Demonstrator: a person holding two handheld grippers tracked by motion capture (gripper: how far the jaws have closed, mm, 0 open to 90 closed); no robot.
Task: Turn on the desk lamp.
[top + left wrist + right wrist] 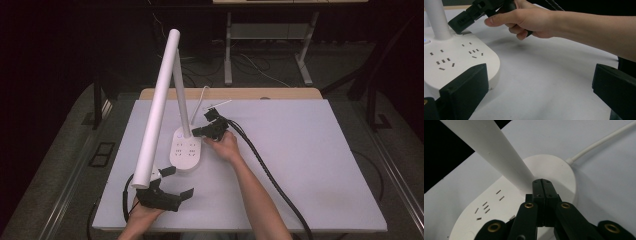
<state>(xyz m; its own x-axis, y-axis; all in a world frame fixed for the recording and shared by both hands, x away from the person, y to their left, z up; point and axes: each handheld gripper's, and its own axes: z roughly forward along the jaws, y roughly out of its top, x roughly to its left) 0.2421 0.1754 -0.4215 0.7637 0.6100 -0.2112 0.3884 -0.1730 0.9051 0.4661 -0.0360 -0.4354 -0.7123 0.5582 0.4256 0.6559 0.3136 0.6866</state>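
My right gripper (541, 185), jaws pressed together and empty, tips at the lamp base (554, 170) beside its upright post (499, 152); my left gripper (170, 187) waits wide apart nearby.

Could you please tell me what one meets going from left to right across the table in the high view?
Left gripper → lamp base with sockets → right gripper → right hand → bare white table.
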